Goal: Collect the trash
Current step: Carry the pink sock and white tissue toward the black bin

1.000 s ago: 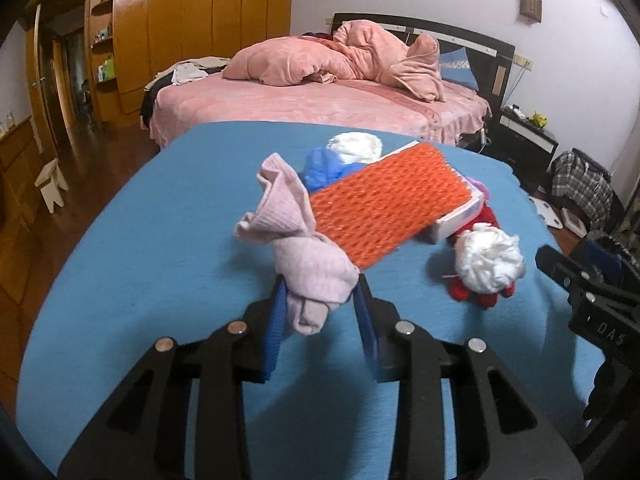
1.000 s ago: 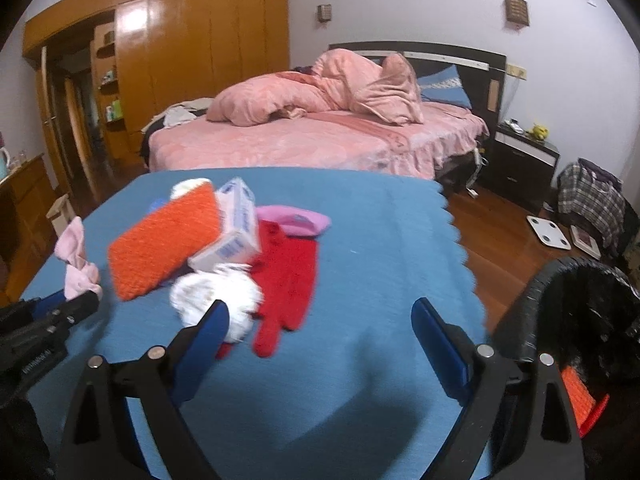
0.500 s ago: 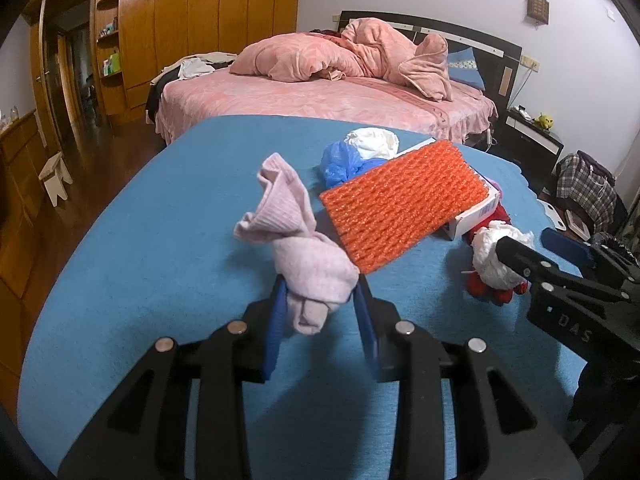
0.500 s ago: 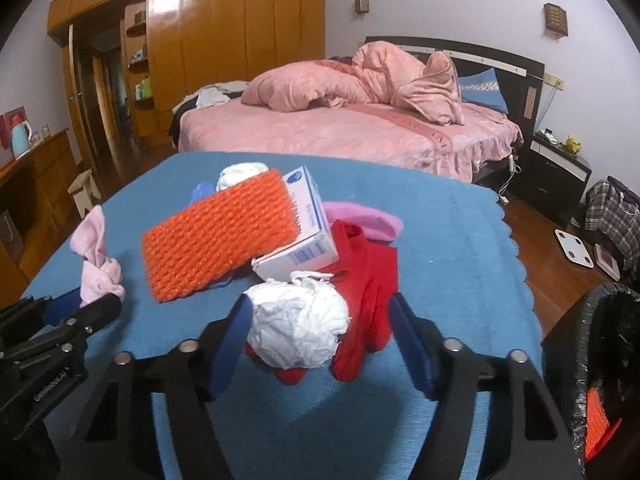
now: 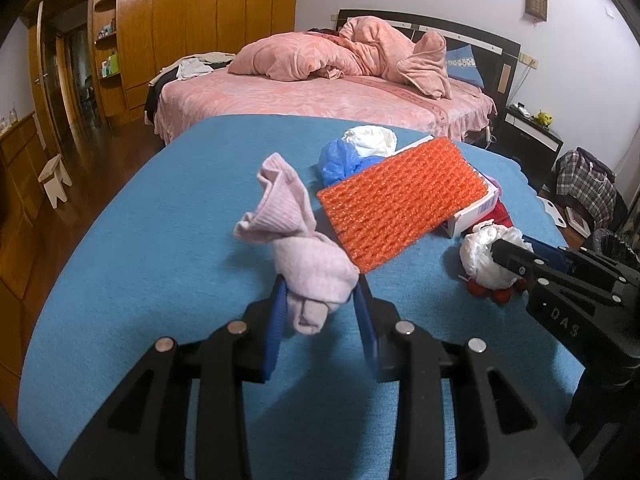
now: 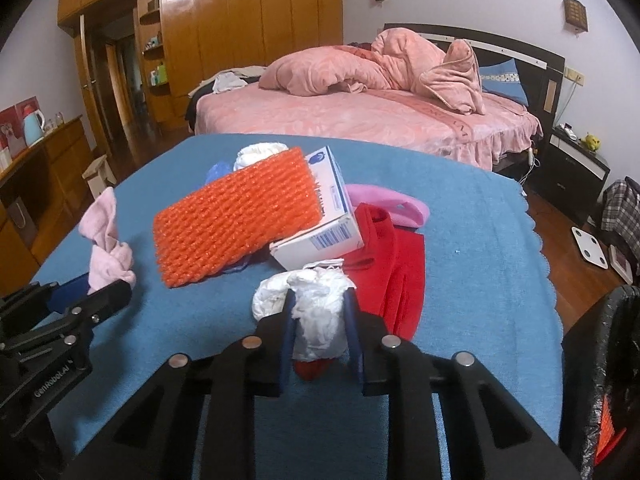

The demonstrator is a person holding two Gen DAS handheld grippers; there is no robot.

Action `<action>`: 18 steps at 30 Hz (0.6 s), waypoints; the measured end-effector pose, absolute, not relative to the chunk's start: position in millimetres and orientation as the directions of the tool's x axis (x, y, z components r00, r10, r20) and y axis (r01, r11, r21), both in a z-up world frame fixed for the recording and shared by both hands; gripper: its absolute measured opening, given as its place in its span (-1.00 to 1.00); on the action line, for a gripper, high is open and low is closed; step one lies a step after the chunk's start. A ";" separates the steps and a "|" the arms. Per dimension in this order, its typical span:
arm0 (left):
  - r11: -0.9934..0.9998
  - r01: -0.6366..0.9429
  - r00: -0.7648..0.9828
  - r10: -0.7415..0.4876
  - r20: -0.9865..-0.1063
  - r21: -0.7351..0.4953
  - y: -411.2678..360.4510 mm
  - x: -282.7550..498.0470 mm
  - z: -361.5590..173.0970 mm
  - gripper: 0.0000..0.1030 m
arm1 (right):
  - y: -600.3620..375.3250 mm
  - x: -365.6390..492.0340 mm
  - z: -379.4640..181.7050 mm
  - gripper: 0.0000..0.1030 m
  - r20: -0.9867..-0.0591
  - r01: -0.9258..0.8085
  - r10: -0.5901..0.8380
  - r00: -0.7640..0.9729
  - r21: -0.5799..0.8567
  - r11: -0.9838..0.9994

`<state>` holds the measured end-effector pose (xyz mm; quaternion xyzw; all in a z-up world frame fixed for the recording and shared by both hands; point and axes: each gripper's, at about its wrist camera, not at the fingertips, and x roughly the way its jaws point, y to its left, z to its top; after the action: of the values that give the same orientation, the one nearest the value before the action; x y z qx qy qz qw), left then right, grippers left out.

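Note:
On the blue-covered table (image 5: pixel 168 220), my left gripper (image 5: pixel 320 292) is shut on a crumpled pink cloth (image 5: pixel 296 236), which sticks up from between the blue pads. My right gripper (image 6: pixel 320 304) has a white crumpled paper wad (image 6: pixel 272 296) squeezed between its pads, and its jaws are closing on it. That wad lies on the fingers of a red glove (image 6: pixel 400 264). Behind it sit an orange mesh pad (image 6: pixel 236 216) leaning on a white box (image 6: pixel 328 224), a blue plastic wad (image 5: pixel 340 160) and another white wad (image 5: pixel 370 138).
A bin lined with a black bag (image 6: pixel 608 360) stands at the table's right edge, with something orange inside. A pink item (image 6: pixel 392 204) lies beyond the glove. A pink bed (image 6: pixel 360 120), wooden wardrobes (image 6: pixel 240 40), a small stool (image 5: pixel 54 178) and wood floor surround the table.
The right gripper moved left over the white wad and its wide jaws closed around it. The left gripper kept still, holding the pink cloth.

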<state>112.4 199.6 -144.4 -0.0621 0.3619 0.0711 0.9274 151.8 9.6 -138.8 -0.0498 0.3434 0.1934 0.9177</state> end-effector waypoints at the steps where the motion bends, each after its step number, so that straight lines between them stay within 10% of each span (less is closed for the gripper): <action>1: 0.982 -0.178 0.729 0.087 -0.679 -0.065 199.7 112.2 -144.2 -0.37 | 8.2 151.7 -137.2 -0.55 -0.644 -0.388 0.324 0.693 0.046 0.921; 18: 0.991 -0.108 0.796 0.043 -0.604 -0.072 174.0 102.7 -112.7 -0.37 | -51.0 147.6 -93.9 -0.55 -0.576 -0.303 0.303 0.759 0.100 0.948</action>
<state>102.7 174.0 -112.7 -0.0516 0.3168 0.0398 0.9462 147.6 -51.0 -93.9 0.0003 0.3072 0.1614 0.9379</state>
